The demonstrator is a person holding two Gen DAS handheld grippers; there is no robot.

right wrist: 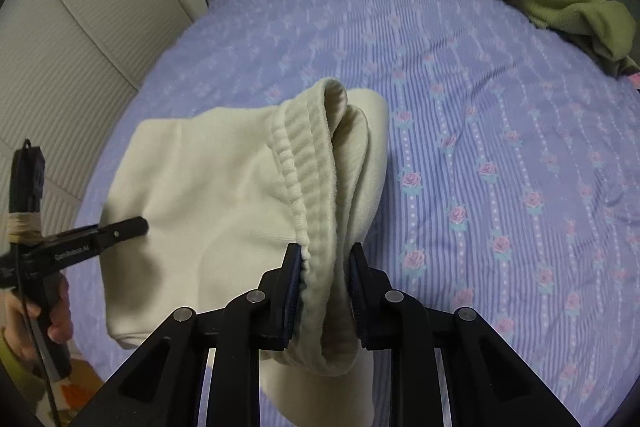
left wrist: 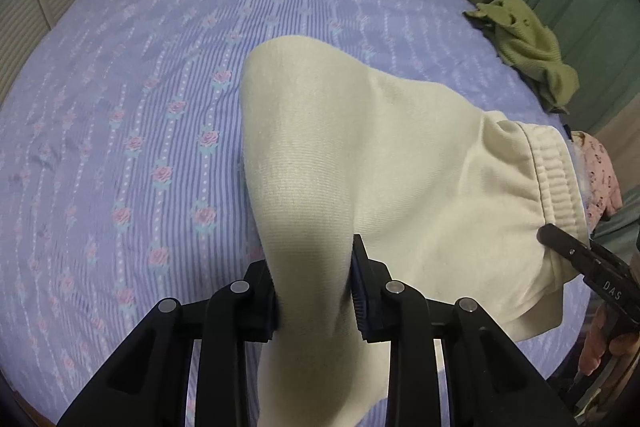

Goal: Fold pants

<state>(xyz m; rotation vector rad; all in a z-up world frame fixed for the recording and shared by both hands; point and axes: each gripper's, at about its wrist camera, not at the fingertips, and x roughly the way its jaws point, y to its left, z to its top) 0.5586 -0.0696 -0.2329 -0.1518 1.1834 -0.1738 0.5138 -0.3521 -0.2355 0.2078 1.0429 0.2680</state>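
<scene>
Mid-fold: pants (left wrist: 400, 155) are lifted off the bed (left wrist: 140, 87), hanging between both grippers above its near edge, so the next move likely calls for carrying both ends together and laying them flat. Left gripper (left wrist: 316, 291) fingers are clenched on a cloth bunch, probably the leg end. Right gripper (right wrist: 322, 291) fingers are clenched on the waistband (right wrist: 308, 179).
</scene>
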